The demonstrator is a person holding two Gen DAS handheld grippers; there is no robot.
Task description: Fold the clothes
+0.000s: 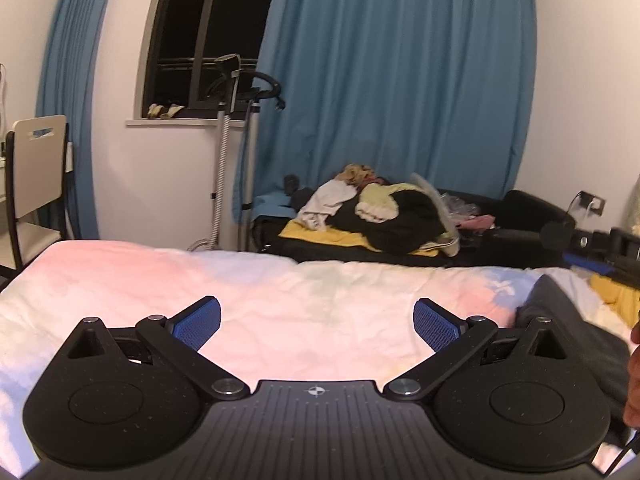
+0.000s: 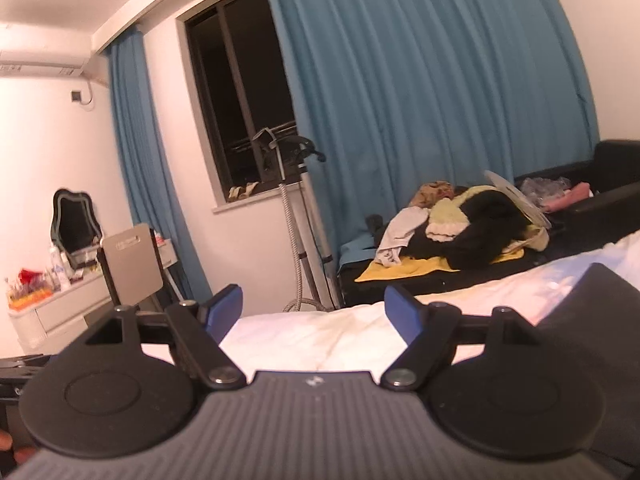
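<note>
A dark grey garment [image 1: 560,320] lies on the pastel quilt of the bed [image 1: 240,288], to the right of my left gripper [image 1: 318,322]. That gripper hovers over the quilt, open, with nothing between its blue pads [image 1: 200,322]. In the right wrist view the same grey garment [image 2: 592,312] lies flat just right of my right gripper [image 2: 314,312], which is open and empty above the bed's edge [image 2: 320,336]. Part of the right gripper [image 1: 592,258] shows at the right edge of the left wrist view. A pile of mixed clothes [image 1: 380,216] lies on a black sofa beyond the bed.
A garment steamer on a stand [image 1: 224,152] is between the bed and the window. A chair [image 1: 36,168] stands at the left, with a dressing table and mirror [image 2: 72,220] behind it. Blue curtains [image 1: 400,80] hang behind the black sofa [image 1: 528,216]. A hand [image 1: 634,360] shows at the right.
</note>
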